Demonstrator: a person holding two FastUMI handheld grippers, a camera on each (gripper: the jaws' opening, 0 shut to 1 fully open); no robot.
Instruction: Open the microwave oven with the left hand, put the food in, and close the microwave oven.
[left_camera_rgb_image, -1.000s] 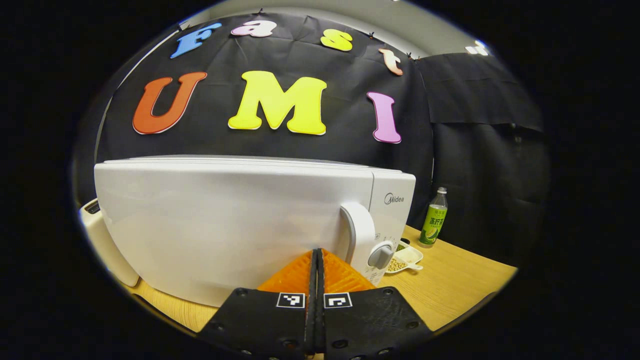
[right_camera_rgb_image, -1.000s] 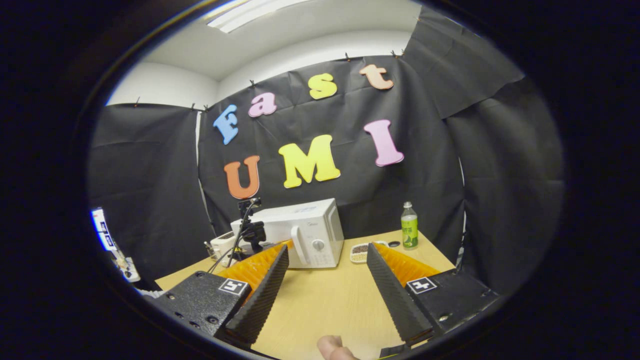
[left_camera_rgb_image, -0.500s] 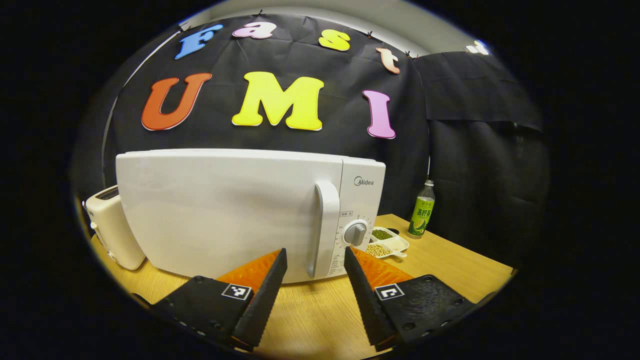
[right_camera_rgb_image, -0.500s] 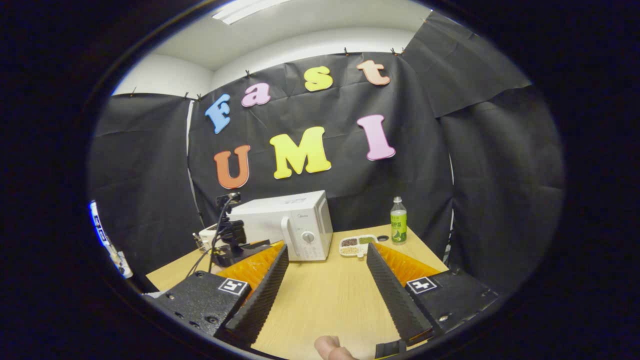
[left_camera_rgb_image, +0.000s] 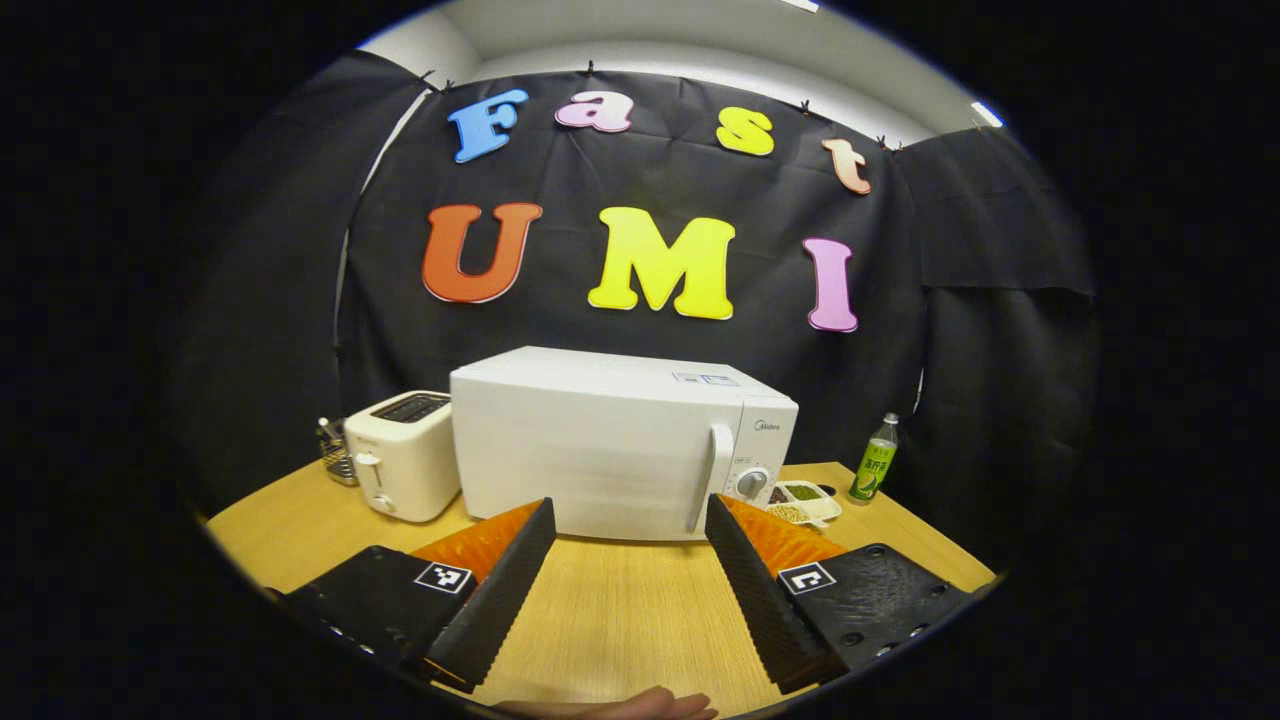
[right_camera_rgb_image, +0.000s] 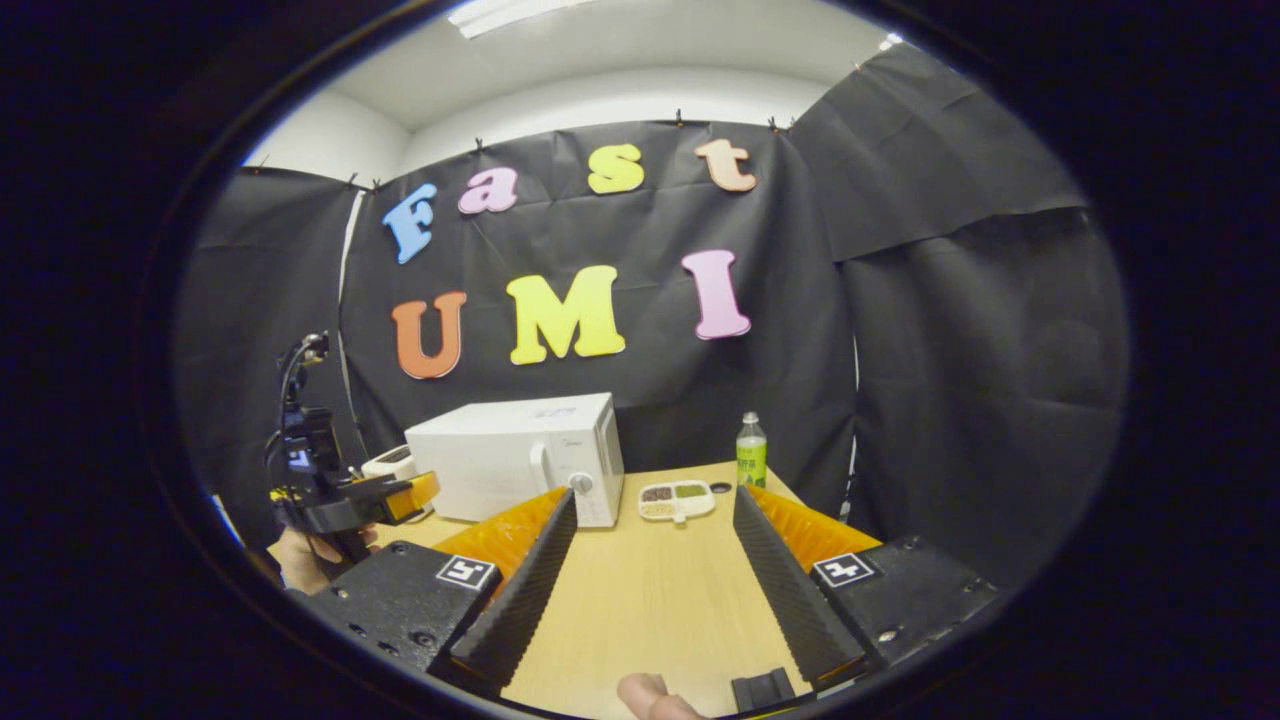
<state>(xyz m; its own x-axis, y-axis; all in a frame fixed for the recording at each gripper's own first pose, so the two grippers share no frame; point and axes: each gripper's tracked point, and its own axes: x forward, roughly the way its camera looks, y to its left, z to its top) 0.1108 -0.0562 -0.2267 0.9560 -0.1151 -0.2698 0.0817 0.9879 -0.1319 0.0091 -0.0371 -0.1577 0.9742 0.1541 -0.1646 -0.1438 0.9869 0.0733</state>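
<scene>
The white microwave (left_camera_rgb_image: 600, 440) stands on the wooden table (left_camera_rgb_image: 620, 620) with its door closed and its handle (left_camera_rgb_image: 708, 478) near the right side. My left gripper (left_camera_rgb_image: 628, 510) is open with nothing between its fingers, a fair distance in front of the door. A white divided food dish (left_camera_rgb_image: 805, 498) with beans lies to the right of the microwave. In the right gripper view the microwave (right_camera_rgb_image: 515, 455) and the dish (right_camera_rgb_image: 677, 498) sit farther off. My right gripper (right_camera_rgb_image: 654, 497) is open and empty above the table. The left gripper (right_camera_rgb_image: 395, 497) shows at the left, held by a hand (right_camera_rgb_image: 300, 560).
A cream toaster (left_camera_rgb_image: 400, 455) stands left of the microwave, with a small metal holder (left_camera_rgb_image: 338, 462) behind it. A green bottle (left_camera_rgb_image: 873, 468) stands at the back right, past the dish. A thumb (right_camera_rgb_image: 650, 695) shows at the bottom edge. Bare tabletop (right_camera_rgb_image: 650, 600) lies in front of both grippers.
My left gripper was shut against the microwave door; it opened and drew back from the closed door. The right gripper also pulled back a little.
</scene>
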